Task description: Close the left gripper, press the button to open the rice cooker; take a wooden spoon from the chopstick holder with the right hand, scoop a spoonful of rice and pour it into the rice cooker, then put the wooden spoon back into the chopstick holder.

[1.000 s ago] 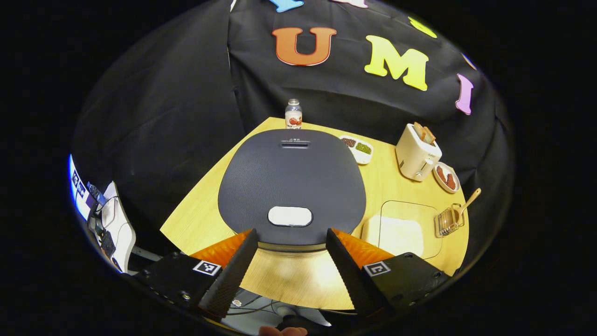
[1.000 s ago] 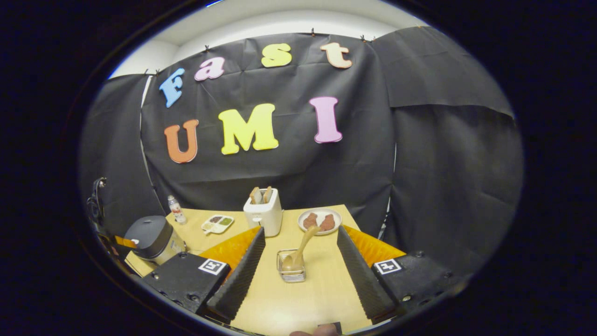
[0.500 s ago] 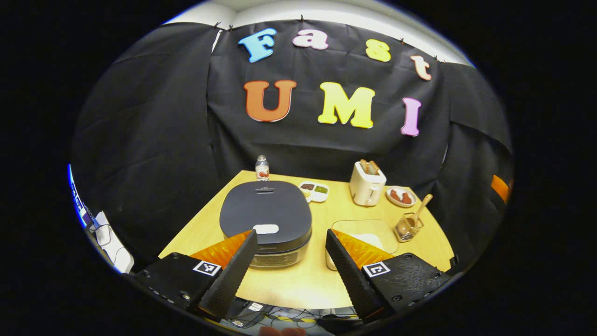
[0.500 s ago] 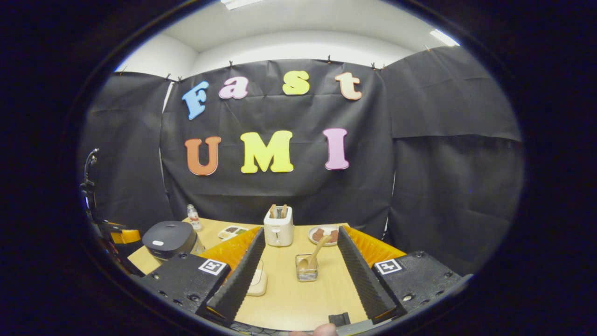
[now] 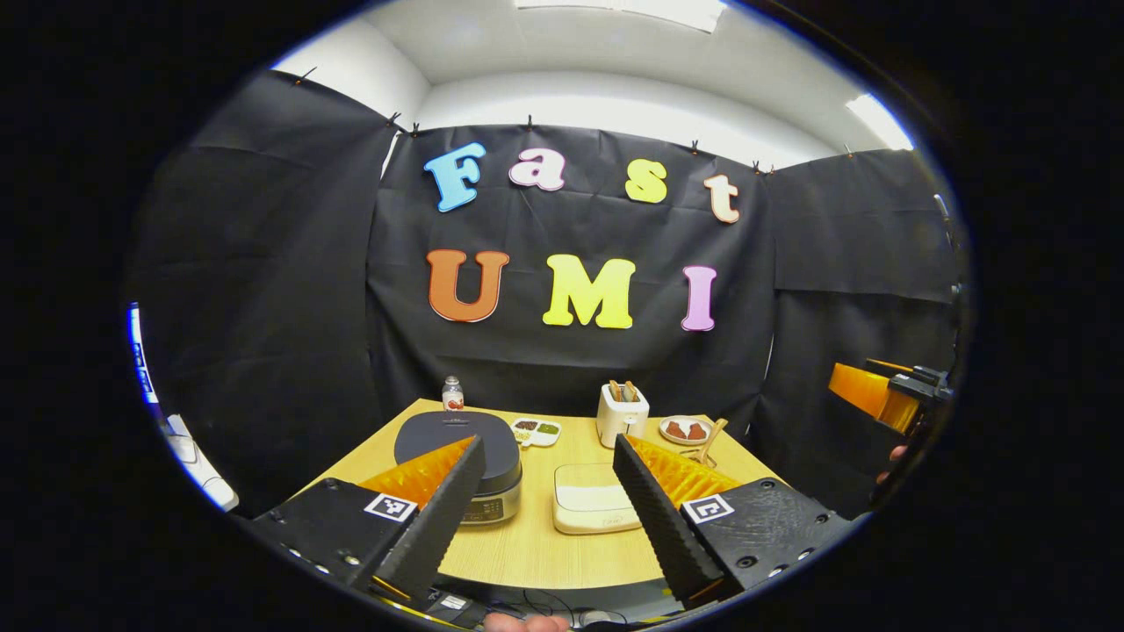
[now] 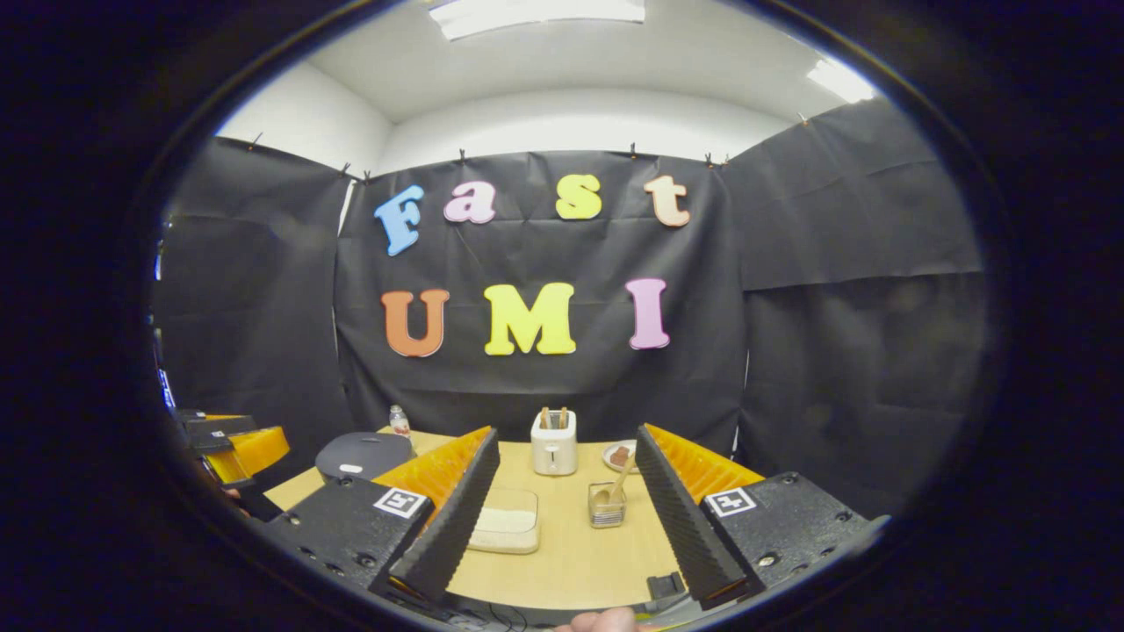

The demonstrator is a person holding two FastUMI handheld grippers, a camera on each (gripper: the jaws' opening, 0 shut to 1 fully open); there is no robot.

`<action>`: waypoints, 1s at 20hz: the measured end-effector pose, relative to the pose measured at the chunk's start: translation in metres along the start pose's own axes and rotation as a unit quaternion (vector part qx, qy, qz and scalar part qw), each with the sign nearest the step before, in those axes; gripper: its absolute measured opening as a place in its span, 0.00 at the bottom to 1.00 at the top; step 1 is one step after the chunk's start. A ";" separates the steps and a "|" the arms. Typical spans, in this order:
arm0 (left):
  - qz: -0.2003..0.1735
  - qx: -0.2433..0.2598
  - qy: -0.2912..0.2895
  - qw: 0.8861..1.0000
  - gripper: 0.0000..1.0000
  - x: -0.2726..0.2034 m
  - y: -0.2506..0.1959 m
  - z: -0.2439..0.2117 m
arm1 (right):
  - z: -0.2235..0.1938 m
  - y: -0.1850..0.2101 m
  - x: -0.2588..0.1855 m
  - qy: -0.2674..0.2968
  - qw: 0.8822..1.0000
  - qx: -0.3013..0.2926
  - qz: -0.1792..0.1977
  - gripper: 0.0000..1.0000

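The dark grey rice cooker (image 5: 439, 430) stands lid-down on the left of the wooden table (image 5: 527, 553), partly behind my left finger. Its white button (image 6: 351, 468) faces the front. My left gripper (image 5: 549, 439) hangs open and empty, well back from the table edge. A wire chopstick holder (image 6: 606, 511) holds the wooden spoon (image 6: 620, 481), handle leaning right. A clear container of rice (image 6: 505, 531) lies between cooker and holder. My right gripper (image 6: 567, 432) is open and empty, also far back. Each gripper sees the other: the left gripper (image 6: 237, 443), the right gripper (image 5: 878, 395).
At the back of the table stand a white toaster (image 5: 622, 414) with toast, a plate of food (image 5: 685, 430), a small divided dish (image 5: 536, 428) and a bottle (image 5: 452, 393). Cables hang below the table's front edge.
Both grippers have pulled back and tilted up from close over the table; the cooker, holder and other items now look small and far. Both stay open.
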State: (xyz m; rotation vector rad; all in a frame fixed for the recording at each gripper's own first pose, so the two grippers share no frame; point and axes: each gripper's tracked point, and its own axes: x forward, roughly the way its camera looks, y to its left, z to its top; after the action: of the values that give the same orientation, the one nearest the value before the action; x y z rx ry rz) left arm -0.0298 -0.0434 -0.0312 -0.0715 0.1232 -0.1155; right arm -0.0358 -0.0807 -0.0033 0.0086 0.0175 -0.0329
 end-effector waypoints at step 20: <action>0.002 0.026 -0.069 0.997 0.95 -0.046 0.001 0.019 | -0.025 0.063 -0.018 0.012 0.998 0.006 0.061 1.00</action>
State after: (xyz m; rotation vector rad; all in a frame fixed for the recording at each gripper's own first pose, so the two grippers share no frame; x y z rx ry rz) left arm -0.0727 -0.0354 -0.0066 -0.0269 -0.0169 -0.1097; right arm -0.0526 -0.0166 -0.0270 0.0229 0.0399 0.0886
